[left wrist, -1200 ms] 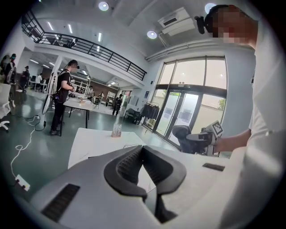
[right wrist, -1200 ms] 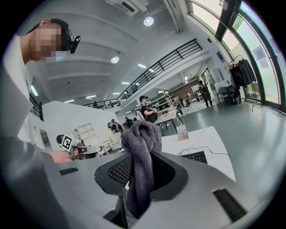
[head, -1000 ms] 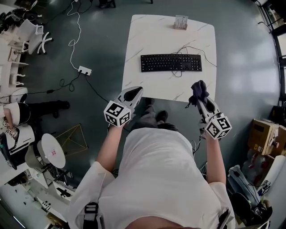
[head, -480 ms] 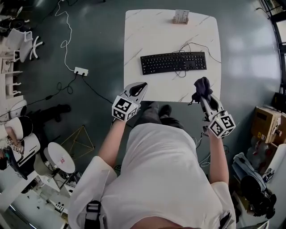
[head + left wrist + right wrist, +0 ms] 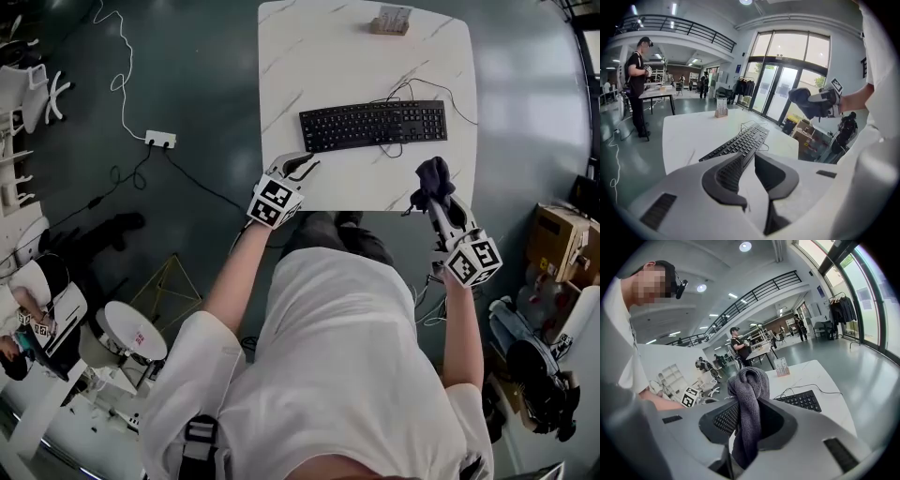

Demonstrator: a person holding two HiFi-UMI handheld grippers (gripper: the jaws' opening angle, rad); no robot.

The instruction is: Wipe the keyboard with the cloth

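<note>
Contents of the small pale holder (image 5: 391, 20) at the white marbled table's (image 5: 309, 66) far edge are unclear. Black flat keyboard (image 5: 373, 125) lies mid-table, its thin cable (image 5: 412, 91) looped beside it. Right gripper (image 5: 437, 193) clamps a bunched dark grey knitted cloth (image 5: 433, 175) above the table's near edge. Left gripper's (image 5: 305, 167) empty jaws have just been opening and stand slightly apart.

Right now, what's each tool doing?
Left tool: open, jaws just been opening, nothing between them.
Right tool: closed on the cloth.

Keyboard (image 5: 373, 125) on table (image 5: 309, 66), small stand (image 5: 391, 21) behind it at far edge
</note>
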